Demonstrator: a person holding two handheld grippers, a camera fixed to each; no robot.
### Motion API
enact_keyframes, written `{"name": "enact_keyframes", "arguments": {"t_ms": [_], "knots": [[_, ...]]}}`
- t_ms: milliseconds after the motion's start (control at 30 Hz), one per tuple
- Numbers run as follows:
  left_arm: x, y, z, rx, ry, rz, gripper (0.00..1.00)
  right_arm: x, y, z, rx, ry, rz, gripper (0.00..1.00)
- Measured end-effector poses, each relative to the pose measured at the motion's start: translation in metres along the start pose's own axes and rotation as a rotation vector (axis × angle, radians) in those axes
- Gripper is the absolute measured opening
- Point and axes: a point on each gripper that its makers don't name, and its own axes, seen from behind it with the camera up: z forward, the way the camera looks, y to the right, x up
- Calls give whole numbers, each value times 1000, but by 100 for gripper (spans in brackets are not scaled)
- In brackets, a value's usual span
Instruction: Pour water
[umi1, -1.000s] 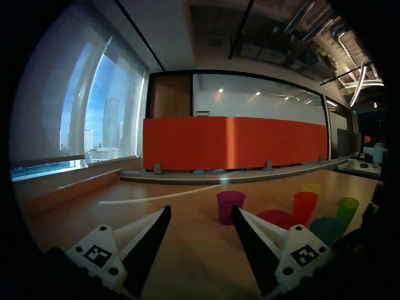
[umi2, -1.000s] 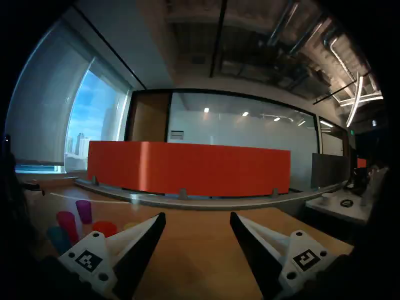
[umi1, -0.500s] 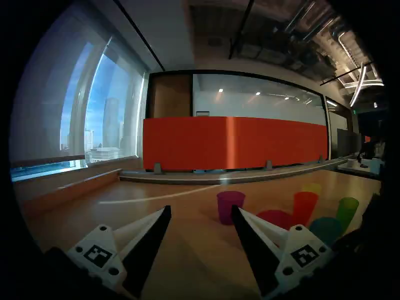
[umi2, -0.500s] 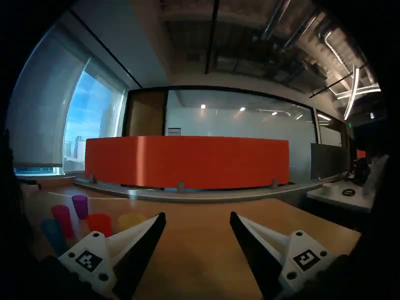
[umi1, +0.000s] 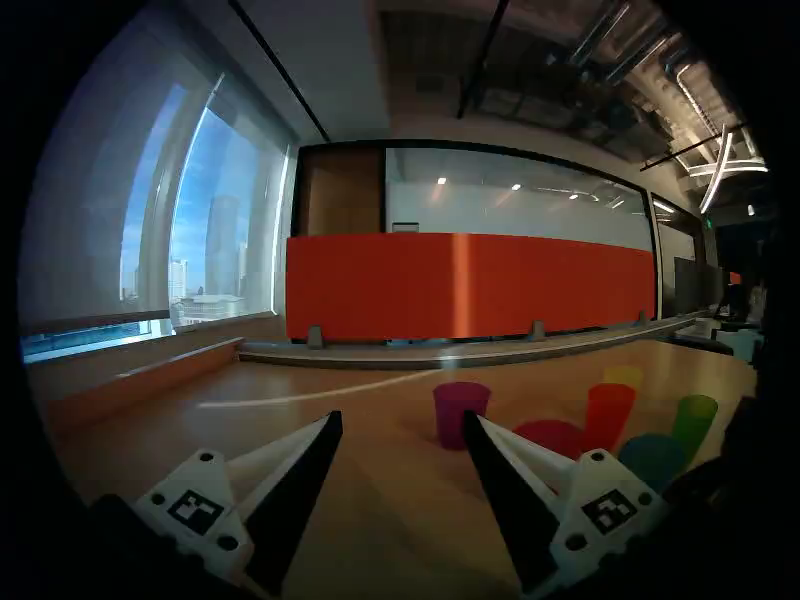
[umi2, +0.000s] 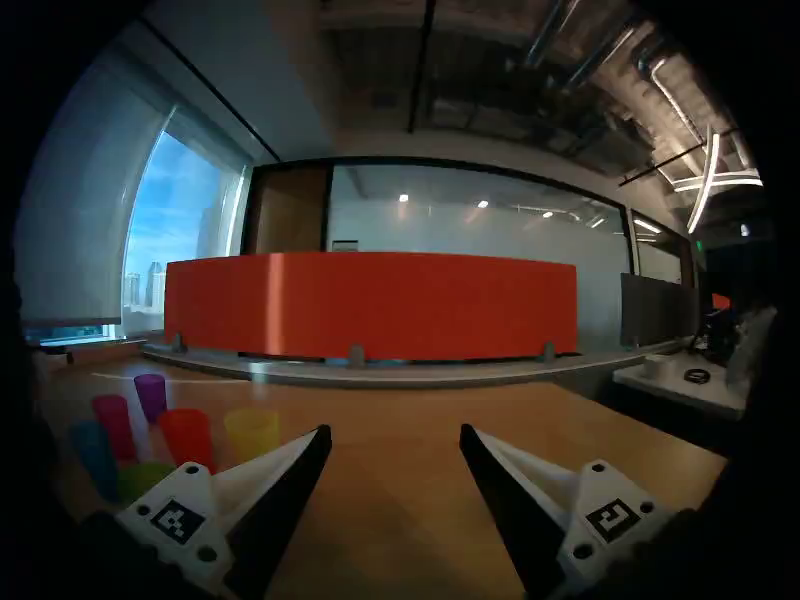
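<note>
Cups (umi1: 609, 415), upright, clustered on the wooden desk (umi1: 395, 520): ahead-right of left gripper (umi1: 400, 415), ahead-left of right gripper (umi2: 395, 430). Both jaws spread, empty. Purple cup (umi1: 461, 412) sits just past the left gripper's right fingertip, so left looks nearer. Water source: can't tell.
</note>
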Motion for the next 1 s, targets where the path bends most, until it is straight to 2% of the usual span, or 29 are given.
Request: {"name": "enact_keyframes", "arguments": {"t_ms": [1000], "knots": [[0,0,-1,0,0,0,89,-9,0,2,0,-11,15,99]]}}
